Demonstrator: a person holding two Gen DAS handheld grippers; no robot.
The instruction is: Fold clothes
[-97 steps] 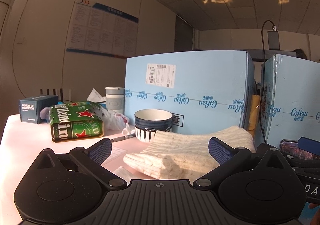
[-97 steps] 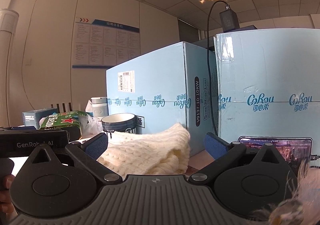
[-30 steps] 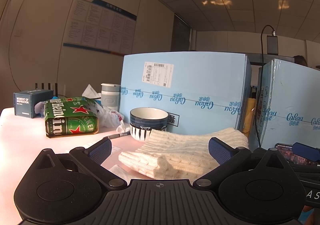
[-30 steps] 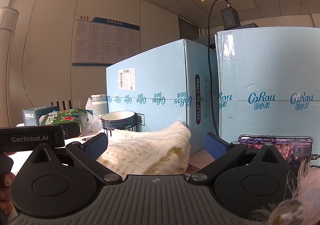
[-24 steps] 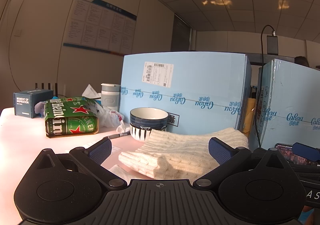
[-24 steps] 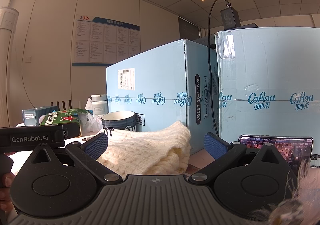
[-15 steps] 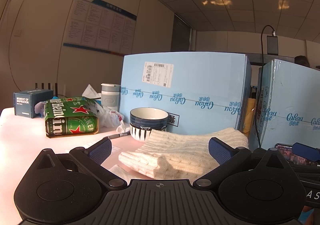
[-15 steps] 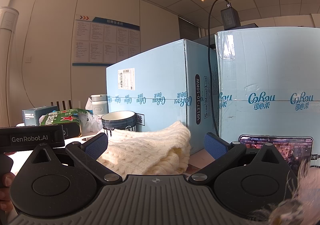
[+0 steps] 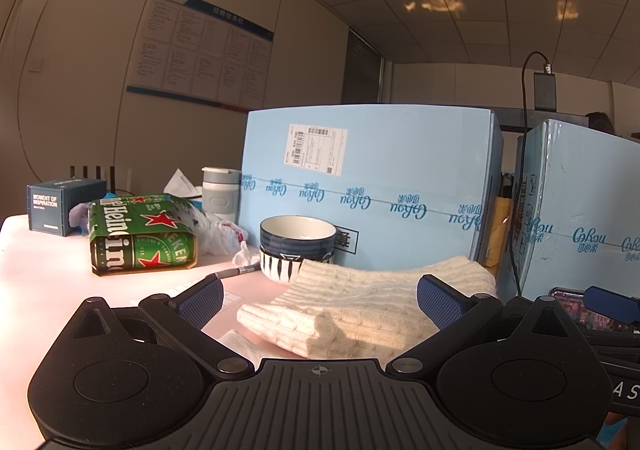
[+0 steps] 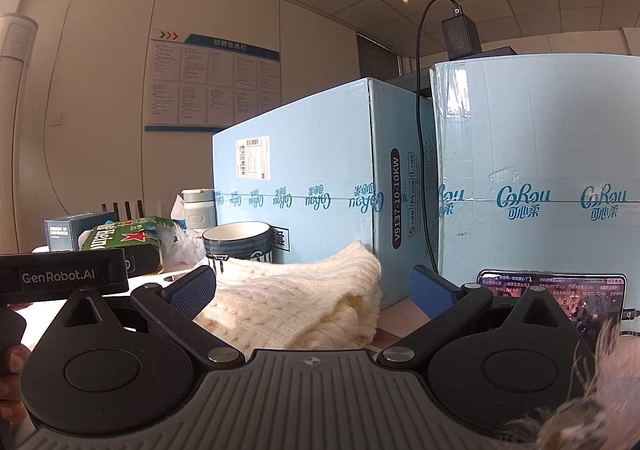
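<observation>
A cream cable-knit sweater [image 9: 360, 306] lies folded in a low stack on the pale table [image 9: 48, 290], just beyond both grippers. My left gripper [image 9: 318, 296] is open, its blue pads [image 9: 200, 300] wide apart and level with the sweater's near edge, holding nothing. In the right wrist view the same sweater [image 10: 296, 298] shows its layered right end. My right gripper [image 10: 310, 288] is open too, with the cloth ahead between its pads [image 10: 426, 290] but not pinched. The left gripper's body [image 10: 64, 276] sits at the left of that view.
Two tall light-blue cartons [image 9: 372, 185] [image 10: 536, 177] wall off the back. Stacked bowls [image 9: 298, 246], a pen [image 9: 236, 272], a green beer pack [image 9: 140, 234], a tumbler [image 9: 218, 189] and a dark box [image 9: 60, 201] stand at left. A lit phone [image 10: 556, 290] leans at right.
Since about three seconds ago the left view has shifted slightly; the sweater and both grippers look the same over the last second.
</observation>
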